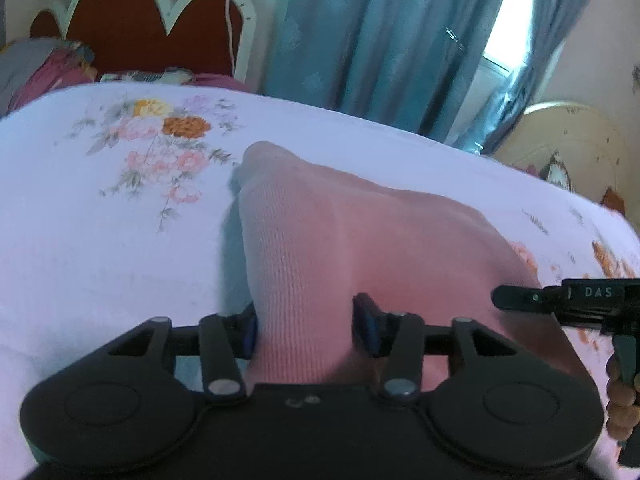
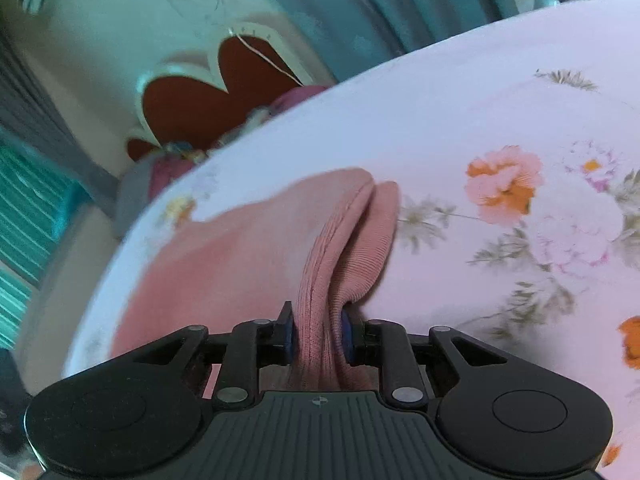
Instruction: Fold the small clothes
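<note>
Pink knitted garment (image 1: 360, 240) lies on the bed (image 1: 100, 260), on its flowered white sheet, reaching toward the far edge near the curtain (image 1: 360, 40). We see our left gripper (image 1: 305, 330) with its jaws apart, the cloth between them but not pinched. Our right gripper (image 2: 318, 334) is clamped on a ribbed fold of the garment.

left wrist: rides just behind left tongs (image 1: 304, 326), looks forward and down, close over the bed (image 1: 120, 264), headboard (image 1: 132, 28) and curtain (image 1: 360, 40) beyond | right wrist: rides just behind right tongs (image 2: 318, 334), same downward slant, tilted | shared: pink cloth (image 1: 340, 240), bed, headboard, curtain
</note>
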The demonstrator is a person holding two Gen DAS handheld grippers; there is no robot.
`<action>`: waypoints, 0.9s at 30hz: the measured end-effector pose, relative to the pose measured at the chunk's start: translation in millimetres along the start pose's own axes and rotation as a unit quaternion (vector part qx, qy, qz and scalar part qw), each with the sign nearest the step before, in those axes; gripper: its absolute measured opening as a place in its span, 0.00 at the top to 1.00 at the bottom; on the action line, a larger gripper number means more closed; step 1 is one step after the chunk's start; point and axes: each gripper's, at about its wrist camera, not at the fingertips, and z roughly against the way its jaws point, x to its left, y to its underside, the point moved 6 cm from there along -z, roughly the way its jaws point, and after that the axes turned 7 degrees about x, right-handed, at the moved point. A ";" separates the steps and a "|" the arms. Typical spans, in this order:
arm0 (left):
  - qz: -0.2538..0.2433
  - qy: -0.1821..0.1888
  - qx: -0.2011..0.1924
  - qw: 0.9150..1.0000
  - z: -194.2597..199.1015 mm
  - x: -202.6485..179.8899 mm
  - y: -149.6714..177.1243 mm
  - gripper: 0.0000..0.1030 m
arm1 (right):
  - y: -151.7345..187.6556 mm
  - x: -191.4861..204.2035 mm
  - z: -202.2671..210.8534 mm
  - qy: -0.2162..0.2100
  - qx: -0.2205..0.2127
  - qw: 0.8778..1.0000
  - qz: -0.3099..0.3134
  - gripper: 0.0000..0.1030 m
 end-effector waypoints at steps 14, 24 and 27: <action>-0.071 -0.015 -0.066 0.995 13.8 -19.5 -41.9 0.56 | -26.9 50.5 16.5 0.049 -0.072 0.993 0.084 0.74; -0.036 -0.032 -0.023 0.999 -45.1 -8.0 -47.8 0.58 | -29.7 28.3 -54.5 0.123 -0.048 0.987 0.089 0.74; -0.032 -0.028 -0.036 0.998 -26.0 -12.7 -47.7 0.58 | -26.6 37.4 -42.0 0.128 -0.054 0.985 0.102 0.74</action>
